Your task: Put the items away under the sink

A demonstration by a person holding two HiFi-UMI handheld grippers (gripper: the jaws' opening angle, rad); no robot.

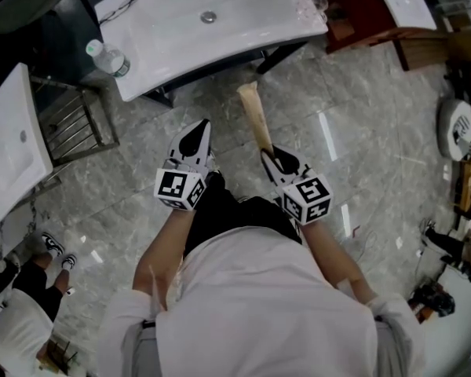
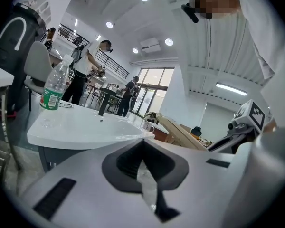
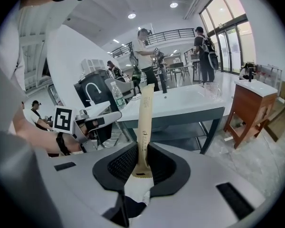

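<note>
My right gripper point(image 1: 272, 156) point(image 3: 141, 156) is shut on the lower end of a long beige tube point(image 1: 256, 116) point(image 3: 145, 120), which points forward toward the white sink point(image 1: 212, 34) point(image 3: 185, 102). The left gripper point(image 1: 195, 134) point(image 2: 143, 146) hovers beside it over the floor, jaws shut with nothing between them. From the left gripper view the tube point(image 2: 181, 133) and the right gripper point(image 2: 241, 127) show at the right. The sink stands on a dark frame with a low shelf point(image 3: 178, 136) beneath it.
A water bottle point(image 1: 107, 57) stands on the sink's left corner and a glass cup point(image 1: 320, 5) on its right corner. A wooden cabinet point(image 1: 373, 18) is at the right, a metal rack point(image 1: 71, 120) and another white basin point(image 1: 8, 144) at the left. Another person point(image 1: 16, 293) stands lower left.
</note>
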